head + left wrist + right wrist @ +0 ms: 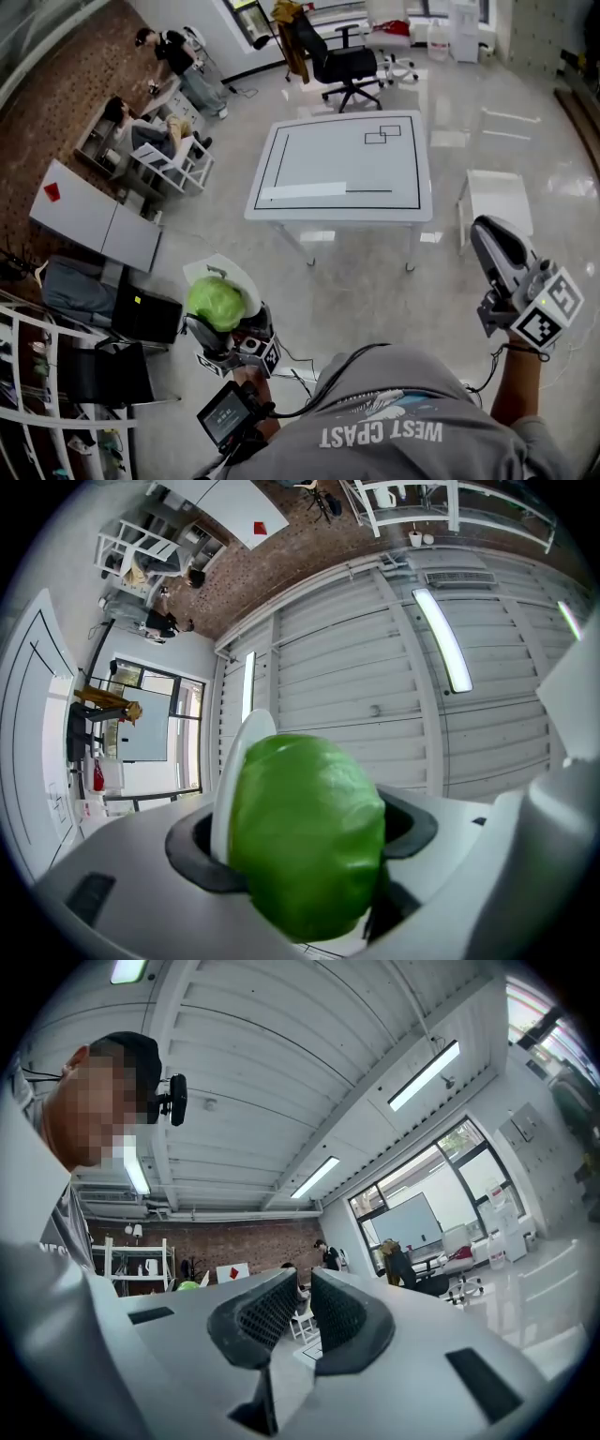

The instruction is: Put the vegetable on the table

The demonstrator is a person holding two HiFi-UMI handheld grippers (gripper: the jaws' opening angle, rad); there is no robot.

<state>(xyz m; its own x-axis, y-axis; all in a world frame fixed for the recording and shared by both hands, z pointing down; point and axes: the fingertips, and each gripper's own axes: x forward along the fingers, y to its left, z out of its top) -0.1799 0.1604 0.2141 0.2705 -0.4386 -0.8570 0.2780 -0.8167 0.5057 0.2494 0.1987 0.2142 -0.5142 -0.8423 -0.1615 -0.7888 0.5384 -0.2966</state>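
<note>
While left hand-held gripper (223, 309) clamps vegetable (215, 300), right hand-held gripper (489, 236) near-shut, empty; table (337, 159) ahead.

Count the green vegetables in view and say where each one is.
1. The green vegetable is clamped in the left gripper, short of the white table. More may hide on the shelves.

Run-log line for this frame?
left gripper: grips round green vegetable | right gripper: empty, nearly shut | white table: vegetable not yet there
</note>
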